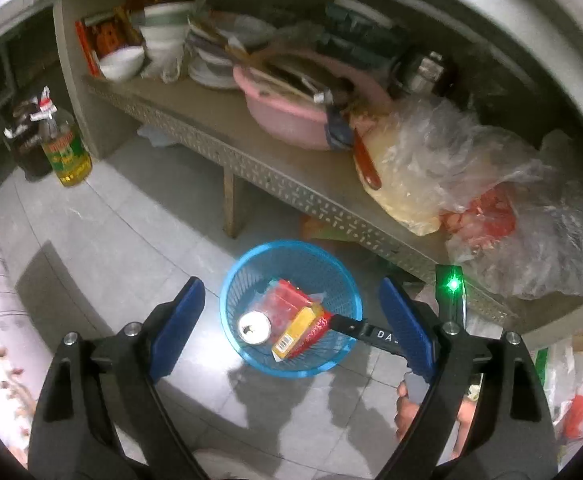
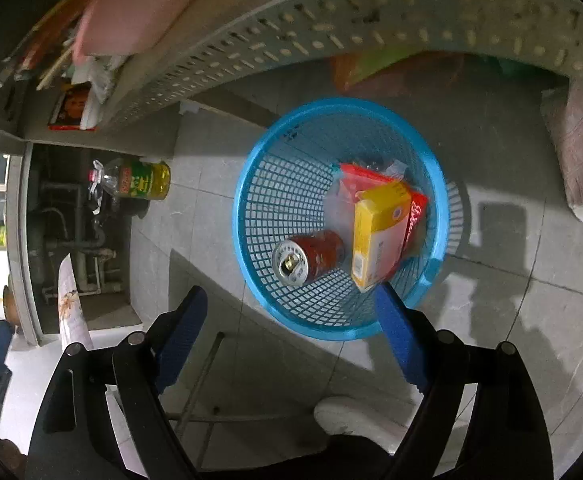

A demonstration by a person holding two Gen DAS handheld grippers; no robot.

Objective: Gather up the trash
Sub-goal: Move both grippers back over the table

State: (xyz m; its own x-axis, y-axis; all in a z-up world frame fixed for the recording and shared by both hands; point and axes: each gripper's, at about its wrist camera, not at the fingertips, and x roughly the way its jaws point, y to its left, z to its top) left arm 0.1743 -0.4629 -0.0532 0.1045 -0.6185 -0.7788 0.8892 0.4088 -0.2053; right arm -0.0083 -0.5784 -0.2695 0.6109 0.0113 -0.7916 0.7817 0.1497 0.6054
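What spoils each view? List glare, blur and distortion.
Left wrist view: fisheye bends the perforated grey shelf, a green light flares, and the floor glares beside the blue mesh plastic basket. Right wrist view: the pink basin is blurred, with hard floor shadows.

Blue mesh basket (image 2: 251, 216) upright on floor, holding a red can (image 2: 311, 258) on its side, yellow box (image 2: 377, 236), red packets (image 2: 365, 178).

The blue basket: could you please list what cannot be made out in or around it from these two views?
- Red packet, right wrist view: mostly hidden under the yellow box.
- Basket rim, left wrist view: the right gripper crosses it.
- Can label: too blurred to read in either view.
- Floor under the shelf: too dark to tell.
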